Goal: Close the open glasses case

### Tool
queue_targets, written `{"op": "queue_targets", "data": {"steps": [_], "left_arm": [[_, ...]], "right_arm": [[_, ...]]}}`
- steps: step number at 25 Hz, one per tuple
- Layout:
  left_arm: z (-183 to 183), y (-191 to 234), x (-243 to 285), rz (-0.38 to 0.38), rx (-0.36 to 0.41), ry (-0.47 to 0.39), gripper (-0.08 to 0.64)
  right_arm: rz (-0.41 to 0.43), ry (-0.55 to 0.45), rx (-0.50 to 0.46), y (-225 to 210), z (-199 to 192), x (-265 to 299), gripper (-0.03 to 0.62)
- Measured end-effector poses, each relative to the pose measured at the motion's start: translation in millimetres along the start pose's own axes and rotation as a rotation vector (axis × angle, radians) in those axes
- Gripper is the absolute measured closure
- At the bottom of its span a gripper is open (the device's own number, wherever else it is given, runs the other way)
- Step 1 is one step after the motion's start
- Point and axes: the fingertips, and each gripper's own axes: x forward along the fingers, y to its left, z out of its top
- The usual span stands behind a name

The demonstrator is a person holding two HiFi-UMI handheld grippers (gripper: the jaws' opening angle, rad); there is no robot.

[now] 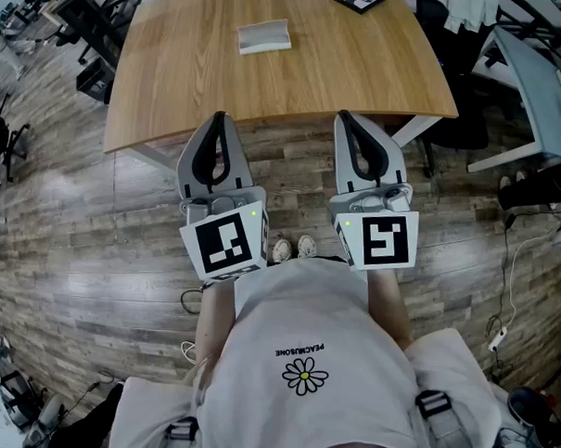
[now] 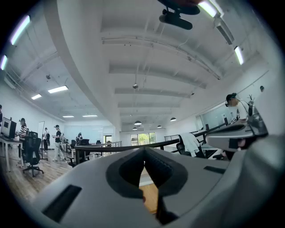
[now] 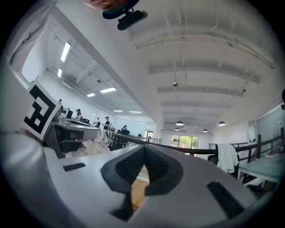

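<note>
A pale grey rectangular glasses case (image 1: 265, 36) lies toward the far side of a light wooden bench (image 1: 176, 75). Its long axis runs left to right across the head view, with the right end tipped slightly away. Whether anything sits inside cannot be made out. The left gripper (image 1: 218, 118) and right gripper (image 1: 346, 117) are held side by side at the bench's near edge, well apart from the case. Both have their jaws pressed together on nothing.
</note>
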Motion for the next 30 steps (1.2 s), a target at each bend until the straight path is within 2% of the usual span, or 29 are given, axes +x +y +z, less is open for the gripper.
{"op": "queue_targets", "data": {"steps": [5, 9, 16, 19, 23, 30], "left_arm": [[-0.4, -2.3, 7.1, 0.004, -0.004, 0.002, 0.544], [-3.2, -1.6, 8.0, -0.002, -0.045, 0.004, 0.545], [-1.6, -0.5, 15.8, 0.028, -0.071, 0.002, 0.543], [-4.5, -7.3, 21.6, 0.032, -0.087, 0.003, 0.543], [-6.6, -19.1, 22.4, 0.044, -0.121, -0.003, 0.545], [-8.6, -19.9, 16.9, 0.102, -0.094, 0.001, 0.545]], "right_arm": [[0.008, -0.001, 0.013, -8.0, -3.6, 4.2, 0.588], [0.009, 0.006, 0.022, -11.1, -8.8, 1.9, 0.588], [0.012, -0.005, 0.121, -30.0, -16.0, 4.1, 0.586], [0.04, 0.014, 0.109, -35.9, -24.7, 6.6, 0.586], [0.103, 0.026, 0.147, -38.4, -40.3, 7.0, 0.586], [0.173, 0.029, 0.166, -35.4, -52.3, 6.8, 0.586]]}}
